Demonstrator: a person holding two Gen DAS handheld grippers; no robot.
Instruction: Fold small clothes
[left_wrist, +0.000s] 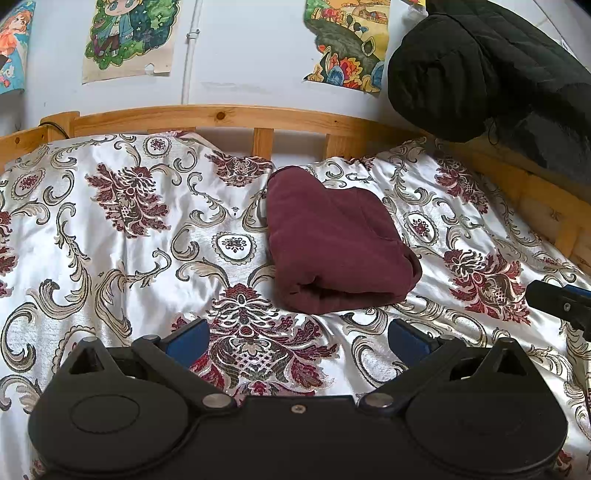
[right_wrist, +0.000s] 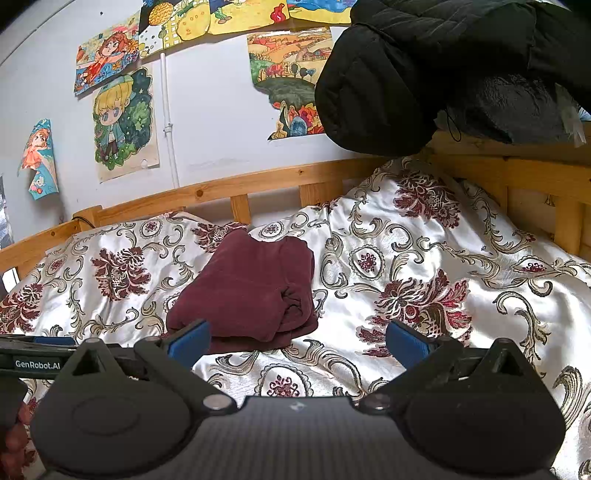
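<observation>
A dark maroon garment (left_wrist: 332, 240) lies folded into a compact bundle on the floral bedspread (left_wrist: 110, 240), near the bed's far rail. My left gripper (left_wrist: 295, 341) is open and empty, hovering just in front of the bundle. My right gripper (right_wrist: 295, 341) is open and empty too, with the garment (right_wrist: 247, 291) just ahead of its left finger (right_wrist: 190, 341). The right gripper's tip shows at the right edge of the left wrist view (left_wrist: 561, 301). The left gripper's body shows at the left edge of the right wrist view (right_wrist: 37, 354).
A wooden bed rail (left_wrist: 236, 118) runs along the far side and right. A black padded jacket (left_wrist: 487, 70) hangs over the right corner. Drawings (right_wrist: 125, 122) are stuck on the white wall.
</observation>
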